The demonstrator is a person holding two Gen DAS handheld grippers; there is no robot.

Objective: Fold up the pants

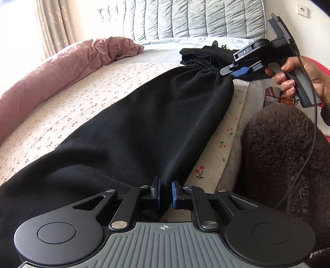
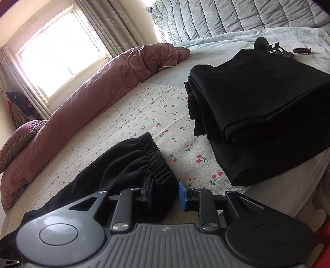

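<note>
Black pants (image 1: 144,115) lie stretched lengthwise on the cherry-print bed sheet (image 1: 61,107). My left gripper (image 1: 165,194) is shut on the near end of the pants, cloth bunched between its blue pads. My right gripper (image 1: 233,71) is at the far end, shut on the elastic waistband; in the right wrist view the gathered waistband (image 2: 152,162) sits between the right gripper's (image 2: 165,192) pads.
A stack of folded black garments (image 2: 257,107) sits on the bed to the right of the waistband. A rolled pink duvet (image 1: 41,78) lies along the left. A grey quilted headboard (image 1: 185,18) is behind. A brown fuzzy sleeve (image 1: 284,156) is at right.
</note>
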